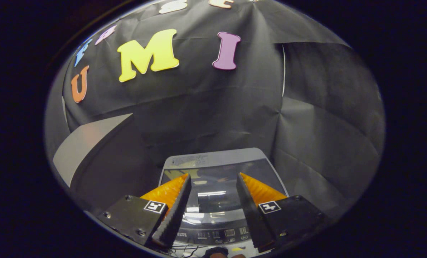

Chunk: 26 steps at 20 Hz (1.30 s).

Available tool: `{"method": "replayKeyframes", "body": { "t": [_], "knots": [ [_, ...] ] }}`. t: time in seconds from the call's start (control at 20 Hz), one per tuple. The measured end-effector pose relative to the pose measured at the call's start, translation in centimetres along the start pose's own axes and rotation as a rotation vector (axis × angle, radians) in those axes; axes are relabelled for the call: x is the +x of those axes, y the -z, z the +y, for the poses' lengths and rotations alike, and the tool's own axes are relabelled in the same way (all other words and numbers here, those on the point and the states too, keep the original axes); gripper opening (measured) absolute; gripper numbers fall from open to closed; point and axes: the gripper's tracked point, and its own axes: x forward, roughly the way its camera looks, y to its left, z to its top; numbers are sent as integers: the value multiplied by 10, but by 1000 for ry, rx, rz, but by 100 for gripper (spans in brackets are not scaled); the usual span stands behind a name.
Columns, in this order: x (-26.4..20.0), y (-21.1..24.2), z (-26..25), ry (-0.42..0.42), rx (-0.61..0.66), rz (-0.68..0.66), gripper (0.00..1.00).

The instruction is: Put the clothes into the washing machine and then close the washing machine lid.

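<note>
Gripper view showed the gripper [213,179] with its jaws apart and holding nothing; the washing machine [213,161] stood just ahead and below them, its glass lid [213,193] lying closed, control panel [220,233] nearest

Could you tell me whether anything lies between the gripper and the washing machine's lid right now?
Nothing visible does. The gripper hangs open above the washing machine, jaws apart and holding nothing, with the closed glossy lid directly beyond them. No clothes can be seen.
</note>
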Motion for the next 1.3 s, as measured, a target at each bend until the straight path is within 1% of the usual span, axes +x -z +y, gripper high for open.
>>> {"method": "replayKeyframes", "body": {
  "t": [0.1,0.3,0.6,0.85,1.1,1.3],
  "knots": [
    [-21,-1,1,4,-12,-21,80],
    [-66,-21,12,-24,-30,-122,80],
    [-137,-52,17,-96,-77,-273,80],
    [-223,-59,1,-177,-107,-357,80],
    [-311,-51,-39,-241,-106,-432,100],
    [-374,-40,-60,-289,-98,-471,100]
  ]
}}
